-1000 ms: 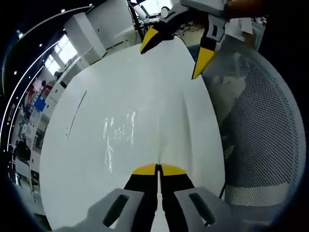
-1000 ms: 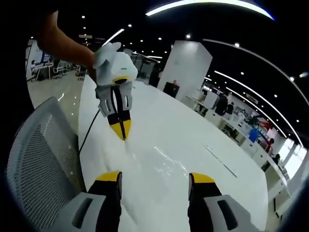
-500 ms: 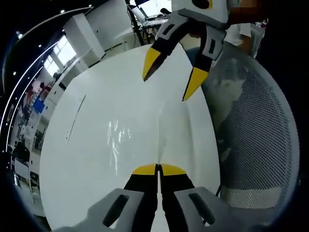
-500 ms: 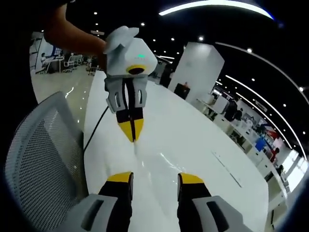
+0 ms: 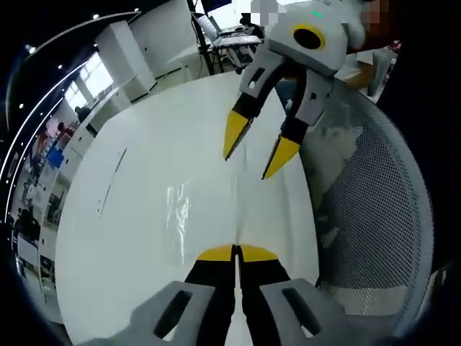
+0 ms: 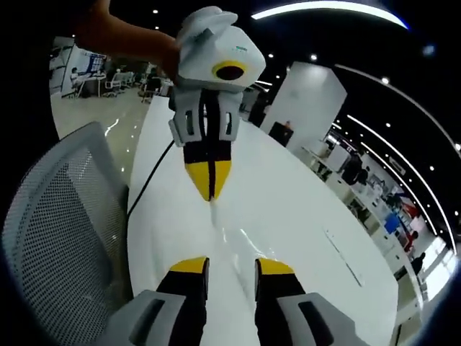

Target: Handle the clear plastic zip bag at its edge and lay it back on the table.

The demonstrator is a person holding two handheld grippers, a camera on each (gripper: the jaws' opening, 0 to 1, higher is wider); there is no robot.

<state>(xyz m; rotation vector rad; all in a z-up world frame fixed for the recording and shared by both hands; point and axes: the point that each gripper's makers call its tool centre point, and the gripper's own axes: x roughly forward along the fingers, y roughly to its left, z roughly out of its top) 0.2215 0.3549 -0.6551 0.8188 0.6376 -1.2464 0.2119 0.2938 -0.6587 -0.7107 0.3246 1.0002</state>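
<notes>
The clear zip bag (image 5: 177, 213) stretches out over the white table (image 5: 130, 238), showing as faint glints and a thin edge line. My left gripper (image 5: 236, 252) is shut on the bag's near edge. My right gripper (image 5: 253, 150) comes in from the top of the left gripper view with its jaws apart, astride the bag's far edge line. In the right gripper view, my right gripper (image 6: 232, 267) is open with a narrow gap. The bag (image 6: 229, 234) runs from that gap up to the left gripper (image 6: 209, 189), which points down with its yellow tips pressed together.
A grey mesh chair (image 5: 374, 216) stands against the table's edge, and the chair (image 6: 57, 231) fills the left side of the right gripper view. A dark cable (image 6: 148, 189) runs along the table (image 6: 302, 216). Behind are a white pillar (image 6: 306, 101) and office desks.
The two grippers have come closer together. The right gripper's jaws have narrowed from wide apart to a small gap. The left gripper has stayed shut on the bag.
</notes>
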